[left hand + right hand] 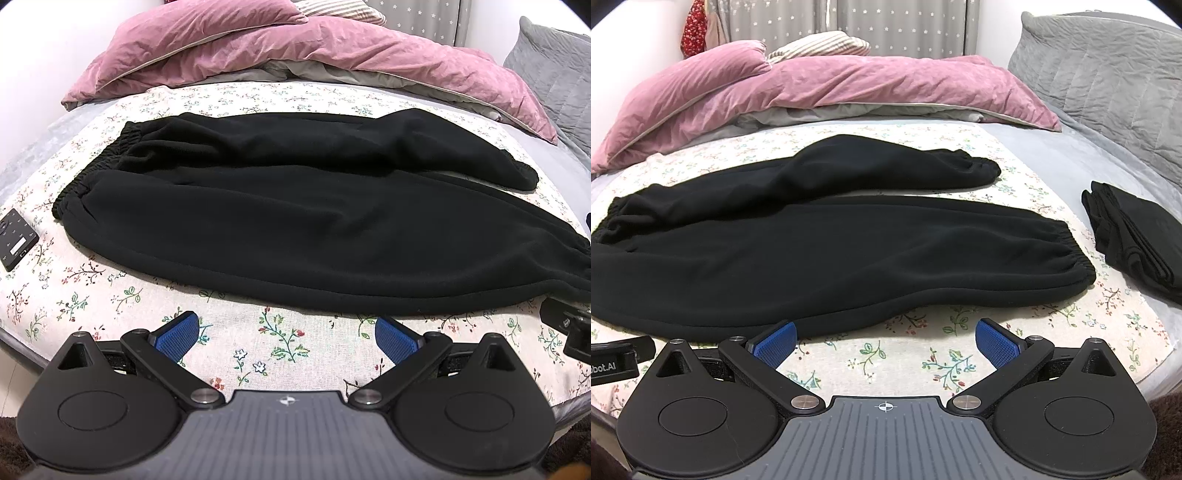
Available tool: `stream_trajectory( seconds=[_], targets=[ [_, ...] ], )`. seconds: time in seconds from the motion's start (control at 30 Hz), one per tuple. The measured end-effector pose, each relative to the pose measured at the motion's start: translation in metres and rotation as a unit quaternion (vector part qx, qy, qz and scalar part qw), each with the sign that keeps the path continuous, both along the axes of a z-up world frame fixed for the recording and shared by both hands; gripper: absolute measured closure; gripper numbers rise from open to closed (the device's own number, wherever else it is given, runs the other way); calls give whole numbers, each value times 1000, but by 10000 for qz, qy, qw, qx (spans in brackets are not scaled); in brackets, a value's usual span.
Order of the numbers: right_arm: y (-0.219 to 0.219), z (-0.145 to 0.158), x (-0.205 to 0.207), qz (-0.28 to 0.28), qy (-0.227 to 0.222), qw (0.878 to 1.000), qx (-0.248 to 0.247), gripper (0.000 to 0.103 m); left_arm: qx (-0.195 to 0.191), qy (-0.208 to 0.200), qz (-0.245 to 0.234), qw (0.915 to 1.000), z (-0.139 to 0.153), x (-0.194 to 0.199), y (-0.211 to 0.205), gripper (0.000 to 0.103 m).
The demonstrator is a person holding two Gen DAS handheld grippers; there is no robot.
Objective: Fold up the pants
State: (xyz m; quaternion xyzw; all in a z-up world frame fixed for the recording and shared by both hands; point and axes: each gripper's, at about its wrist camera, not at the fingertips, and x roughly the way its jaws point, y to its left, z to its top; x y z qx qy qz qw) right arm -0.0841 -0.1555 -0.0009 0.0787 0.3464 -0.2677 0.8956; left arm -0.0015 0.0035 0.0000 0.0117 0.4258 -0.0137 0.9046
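Observation:
Black fleece pants [280, 206] lie flat across a floral sheet [280, 339], waistband to the left, both cuffed legs running right. In the right wrist view the pants [820, 251] show with the cuffs at right. My left gripper [286, 334] is open and empty, just short of the pants' near edge. My right gripper [885, 341] is open and empty, at the near edge of the near leg. The right gripper's body shows at the right edge of the left wrist view [569, 328].
A pink duvet [280, 48] is bunched behind the pants. A grey quilted pillow [1108, 77] lies at the back right. A folded stack of black garments [1134, 236] sits right of the cuffs. A black phone [16, 238] lies left of the waistband.

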Motion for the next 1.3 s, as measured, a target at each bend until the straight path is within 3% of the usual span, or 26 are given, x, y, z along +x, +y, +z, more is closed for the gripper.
stream_trajectory(
  seconds=[1.3],
  targets=[
    [1, -1, 3, -58, 93, 9998, -156, 0, -136, 68, 9, 9999, 0, 3, 8, 0]
  ],
)
